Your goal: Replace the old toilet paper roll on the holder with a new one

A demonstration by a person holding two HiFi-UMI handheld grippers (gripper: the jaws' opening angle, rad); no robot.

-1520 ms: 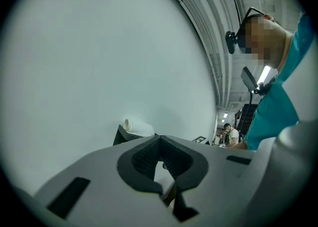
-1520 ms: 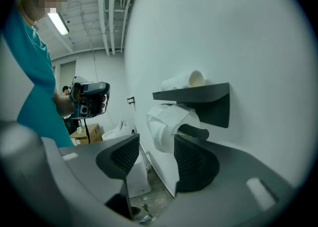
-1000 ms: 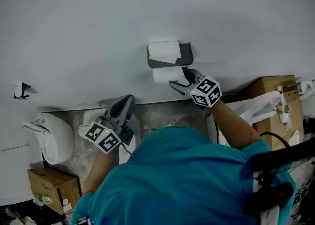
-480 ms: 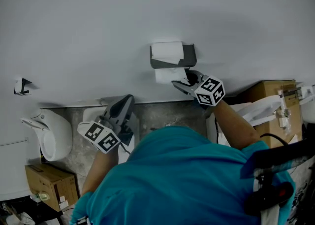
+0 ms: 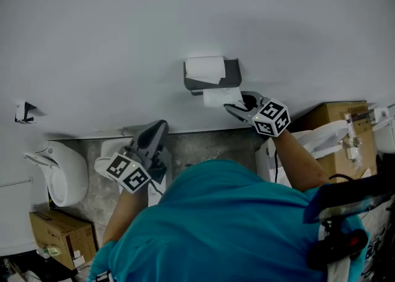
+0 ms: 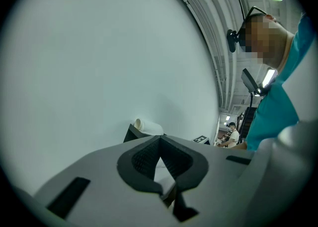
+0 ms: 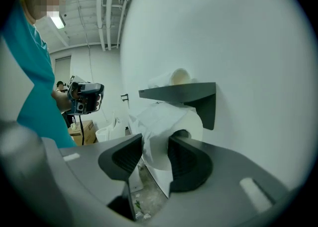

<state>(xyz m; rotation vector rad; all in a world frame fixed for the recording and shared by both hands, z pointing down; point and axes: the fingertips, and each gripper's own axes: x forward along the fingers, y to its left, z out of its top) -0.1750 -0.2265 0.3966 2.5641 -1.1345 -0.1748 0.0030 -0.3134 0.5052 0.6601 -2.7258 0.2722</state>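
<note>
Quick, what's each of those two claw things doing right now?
Left gripper: jaws closed, holding nothing.
Right gripper: jaws have just been closing, now gripping the toilet paper roll under the holder.

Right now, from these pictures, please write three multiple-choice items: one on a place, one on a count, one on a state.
1. Where does the upper roll lie? A on top of the holder; B under it; C hanging beside it.
2. How many paper rolls are at the holder? A one; B two; C four.
3. How do the left gripper's tongs stand? A wide open; B shut and empty; C shut on a roll.
Key: 1 A, it rests on the grey top; 2 B, the lower roll is beneath; 3 B, they meet with nothing between.
</note>
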